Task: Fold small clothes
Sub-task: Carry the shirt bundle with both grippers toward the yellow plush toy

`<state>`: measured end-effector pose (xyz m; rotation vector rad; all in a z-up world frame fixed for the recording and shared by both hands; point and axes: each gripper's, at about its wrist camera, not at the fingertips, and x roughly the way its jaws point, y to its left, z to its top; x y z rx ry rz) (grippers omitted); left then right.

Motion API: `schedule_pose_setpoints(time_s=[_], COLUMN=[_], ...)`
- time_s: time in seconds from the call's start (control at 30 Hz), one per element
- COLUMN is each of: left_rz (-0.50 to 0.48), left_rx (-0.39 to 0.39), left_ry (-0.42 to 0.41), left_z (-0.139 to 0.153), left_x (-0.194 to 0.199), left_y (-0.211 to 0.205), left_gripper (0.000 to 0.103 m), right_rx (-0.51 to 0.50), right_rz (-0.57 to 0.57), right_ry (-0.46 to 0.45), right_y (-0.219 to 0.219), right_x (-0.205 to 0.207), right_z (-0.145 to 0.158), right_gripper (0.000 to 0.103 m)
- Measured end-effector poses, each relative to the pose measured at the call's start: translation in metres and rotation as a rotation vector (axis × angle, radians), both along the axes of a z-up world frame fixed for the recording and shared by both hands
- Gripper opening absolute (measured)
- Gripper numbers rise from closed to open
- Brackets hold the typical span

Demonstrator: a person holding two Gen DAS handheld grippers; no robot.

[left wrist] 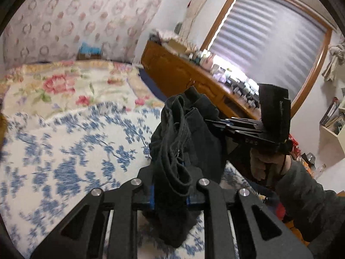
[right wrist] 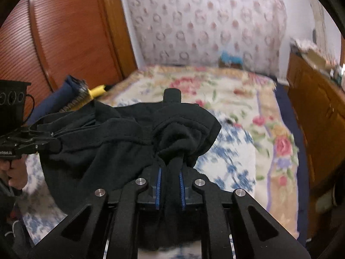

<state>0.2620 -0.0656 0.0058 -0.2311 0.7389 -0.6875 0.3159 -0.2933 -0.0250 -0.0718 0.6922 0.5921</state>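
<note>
A small black garment (left wrist: 183,142) hangs bunched above the bed, stretched between both grippers. In the left wrist view my left gripper (left wrist: 170,179) is shut on one bunched edge, and the cloth covers most of its blue pads (left wrist: 152,196). My right gripper (left wrist: 210,124) comes in from the right and pinches the garment's other side. In the right wrist view my right gripper (right wrist: 171,172) is shut on a fold of the black garment (right wrist: 120,142) between its blue pads (right wrist: 159,187). My left gripper (right wrist: 46,140) holds the far left edge there.
The bed below carries a blue-and-white floral quilt (left wrist: 71,151) and a rose-patterned blanket (right wrist: 237,99). A wooden dresser (left wrist: 183,73) crowded with small items runs along its right side under a blinded window (left wrist: 269,43). A wooden wardrobe (right wrist: 71,34) and a navy bundle (right wrist: 62,97) stand left.
</note>
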Motion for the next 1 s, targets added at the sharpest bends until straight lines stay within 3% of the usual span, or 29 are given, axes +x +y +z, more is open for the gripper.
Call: schedule_pose_setpoints(time_s=[0.27, 0.63, 0.83, 1.0], left_rz=[0.152, 0.44, 0.553, 0.622], left_rx=[0.002, 0.029, 0.026, 0.044], left_ry=[-0.128, -0.205, -0.153, -0.016], left_z=[0.052, 0.082, 0.057, -0.001], left_x=[-0.053, -0.09, -0.067, -0.03], left_y=[0.098, 0.268, 0.341, 0.38], left_gripper=[0.015, 0.015, 0.016, 0.017], right_rx=[0.061, 0.071, 0.037, -0.069], right_rz=[0.141, 0.383, 0.458, 0.462], right_ry=[-0.116, -0.21, -0.166, -0.065], right_y=[0.088, 0.282, 0.373, 0.438], right_x=[-0.014, -0.005, 0.025, 0.075], right_z=[0.053, 0.108, 0.113, 0.062], right_gripper=[0.009, 0.009, 0.009, 0.009])
